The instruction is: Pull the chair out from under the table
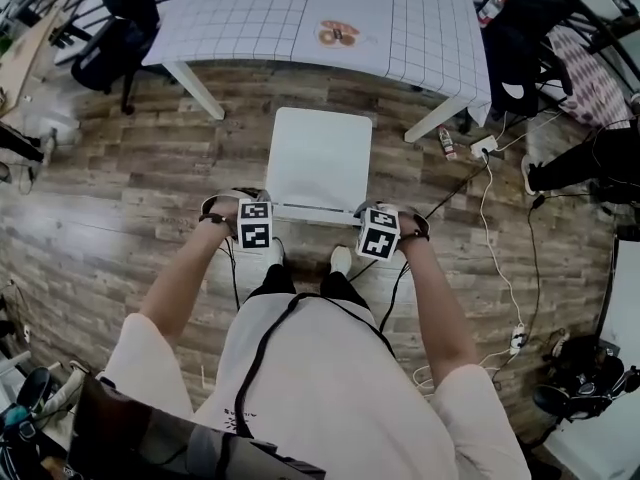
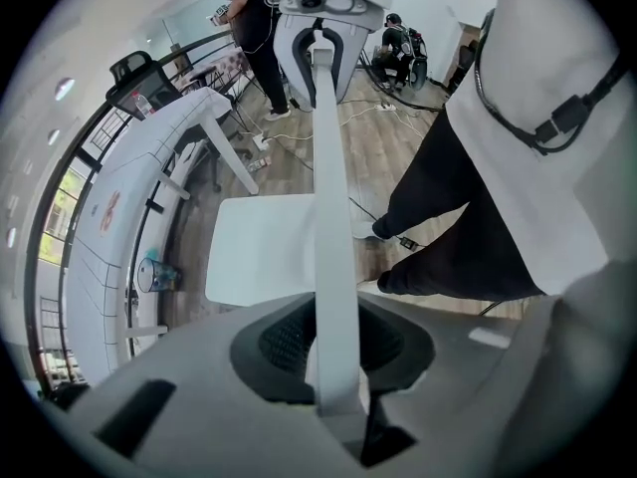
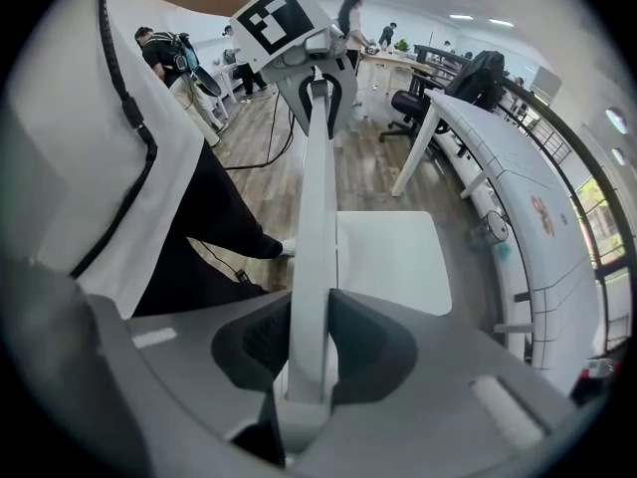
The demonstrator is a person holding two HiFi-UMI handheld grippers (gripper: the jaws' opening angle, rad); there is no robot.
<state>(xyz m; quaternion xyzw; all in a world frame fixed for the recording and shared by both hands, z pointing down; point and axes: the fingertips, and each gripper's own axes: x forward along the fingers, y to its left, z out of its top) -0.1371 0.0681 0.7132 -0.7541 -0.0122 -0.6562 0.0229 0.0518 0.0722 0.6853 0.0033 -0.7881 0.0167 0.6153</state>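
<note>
White, smooth-moulded chair stands on plank floor, seat just clear of the grid-clothed counter. Its thin flat backrest runs crosswise. Left fingers and right fingers pinch its two ends from above, parted only by its thickness. Any further pull runs toward the person.

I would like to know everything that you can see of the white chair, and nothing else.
The chair is plain white and looks smooth. Its square seat has rounded corners and is bare. The thin backrest shows edge-on, nearest the person. It stands upright on the wooden floor, clear of the table. The left tool and right tool each clamp the backrest's top, one near each end. Its legs are hidden.
</note>
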